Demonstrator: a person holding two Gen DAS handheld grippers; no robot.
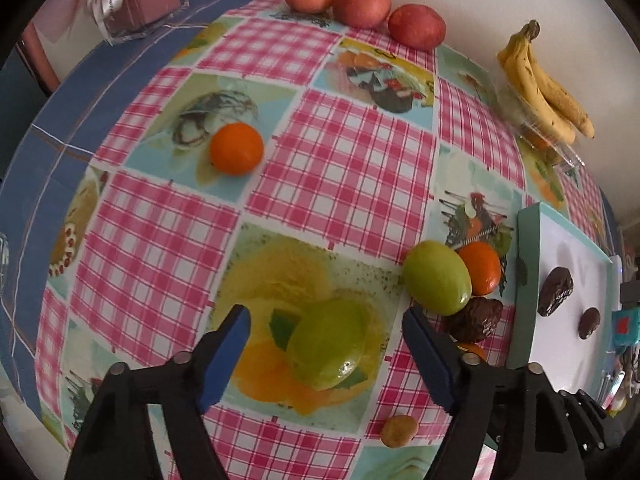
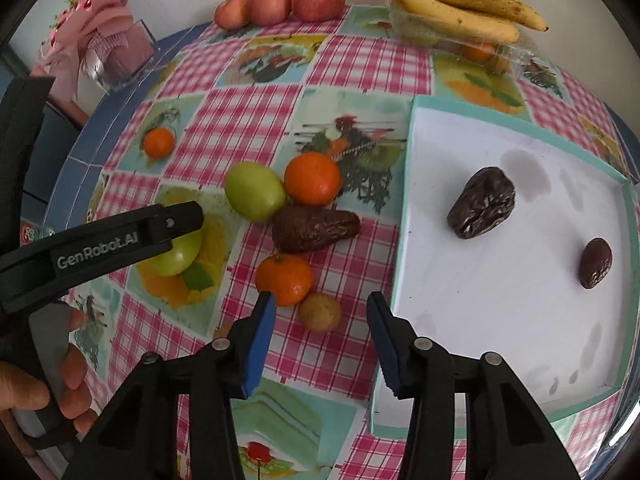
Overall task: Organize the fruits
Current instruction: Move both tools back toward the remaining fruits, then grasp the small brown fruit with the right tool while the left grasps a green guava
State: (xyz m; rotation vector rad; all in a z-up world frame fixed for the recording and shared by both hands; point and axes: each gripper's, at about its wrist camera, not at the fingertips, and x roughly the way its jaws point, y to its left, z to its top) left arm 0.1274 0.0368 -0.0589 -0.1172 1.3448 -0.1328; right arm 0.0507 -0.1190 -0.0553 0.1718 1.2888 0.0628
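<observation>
My left gripper points down at the table, open, with a green fruit lying between its blue pads, apart from both. In the right wrist view one left finger crosses above that green fruit. My right gripper is open around a small tan fruit, pads not touching it. An orange lies against the left pad's tip. Nearby lie a second green fruit, another orange and a dark date.
A shallow teal box to the right holds two dates. A lone orange sits farther left. Three apples and bananas line the wall. A clear vase stands at the back left. A hand grips the left handle.
</observation>
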